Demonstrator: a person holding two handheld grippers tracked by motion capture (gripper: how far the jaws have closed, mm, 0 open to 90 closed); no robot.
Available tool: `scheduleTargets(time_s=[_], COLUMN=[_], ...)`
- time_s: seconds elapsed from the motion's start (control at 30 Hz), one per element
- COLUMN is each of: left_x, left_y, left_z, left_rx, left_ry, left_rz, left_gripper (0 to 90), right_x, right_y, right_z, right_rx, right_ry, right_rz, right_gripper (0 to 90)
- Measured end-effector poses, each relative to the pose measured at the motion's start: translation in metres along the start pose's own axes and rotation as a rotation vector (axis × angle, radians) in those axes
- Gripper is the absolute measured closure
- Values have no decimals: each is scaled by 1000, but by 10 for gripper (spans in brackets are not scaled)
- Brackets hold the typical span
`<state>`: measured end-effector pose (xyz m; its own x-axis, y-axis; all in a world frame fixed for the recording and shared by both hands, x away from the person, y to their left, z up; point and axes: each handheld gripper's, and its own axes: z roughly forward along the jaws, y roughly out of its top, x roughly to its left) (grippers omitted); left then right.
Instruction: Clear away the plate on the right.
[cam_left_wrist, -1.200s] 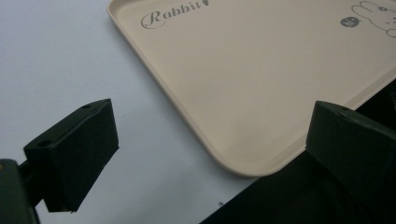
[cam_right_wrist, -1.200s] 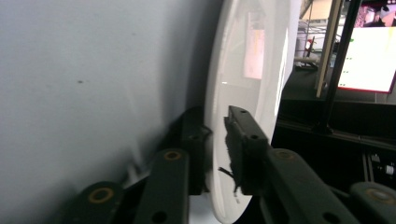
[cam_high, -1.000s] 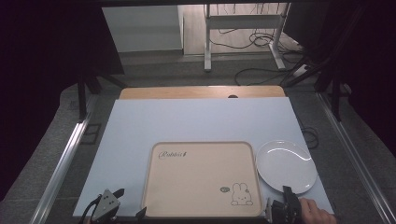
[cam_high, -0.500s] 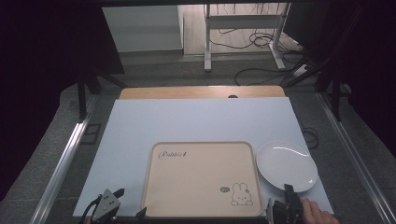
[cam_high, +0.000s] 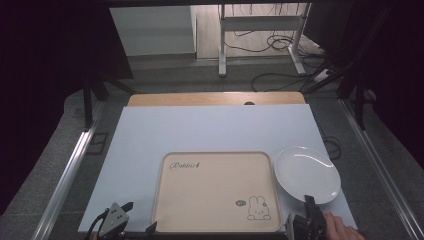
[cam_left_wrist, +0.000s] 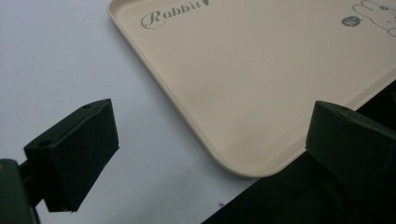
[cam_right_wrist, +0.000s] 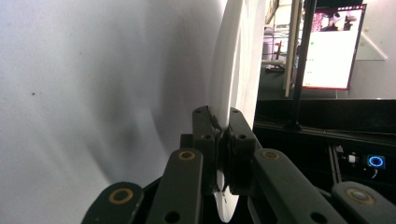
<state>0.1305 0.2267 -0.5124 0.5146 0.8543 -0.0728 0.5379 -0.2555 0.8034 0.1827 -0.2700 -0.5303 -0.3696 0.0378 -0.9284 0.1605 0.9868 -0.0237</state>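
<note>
A beige tray (cam_high: 200, 200) printed with "Rabbit" and a small rabbit lies flat at the table's near middle. To its right a white plate (cam_high: 307, 172) rests on the table. My right gripper (cam_high: 310, 206) is shut on the plate's near rim; in the right gripper view the white plate (cam_right_wrist: 233, 60) stands edge-on between the pressed pads of my right gripper (cam_right_wrist: 222, 122). My left gripper (cam_high: 117, 216) sits at the tray's near left corner, open. In the left gripper view the jaws of my left gripper (cam_left_wrist: 212, 140) stand wide apart with the corner of the tray (cam_left_wrist: 261, 79) between and beyond them, untouched.
The pale blue table (cam_high: 210, 130) has a wooden strip (cam_high: 215, 98) along its far edge. Metal rails (cam_high: 67, 170) run down both sides. Cables and a table frame (cam_high: 260, 45) lie on the floor beyond. A lit screen (cam_right_wrist: 331, 46) shows in the right gripper view.
The right gripper has edged slightly with the plate's rim in its jaws. The left gripper and the tray have not moved.
</note>
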Motion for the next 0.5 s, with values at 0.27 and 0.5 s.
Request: scheduleTargets(time_s=[0.27, 0.5], left_x=[0, 0], left_y=[0, 0], left_z=[0, 0], left_rx=[1, 2], left_ry=[0, 0], left_rz=[-2, -3], left_gripper=[20, 21], right_x=[-2, -4], right_y=[2, 13], right_z=[-2, -7], right_rx=[-53, -103], right_ry=[37, 20], right_rz=[3, -2], right_gripper=[851, 850])
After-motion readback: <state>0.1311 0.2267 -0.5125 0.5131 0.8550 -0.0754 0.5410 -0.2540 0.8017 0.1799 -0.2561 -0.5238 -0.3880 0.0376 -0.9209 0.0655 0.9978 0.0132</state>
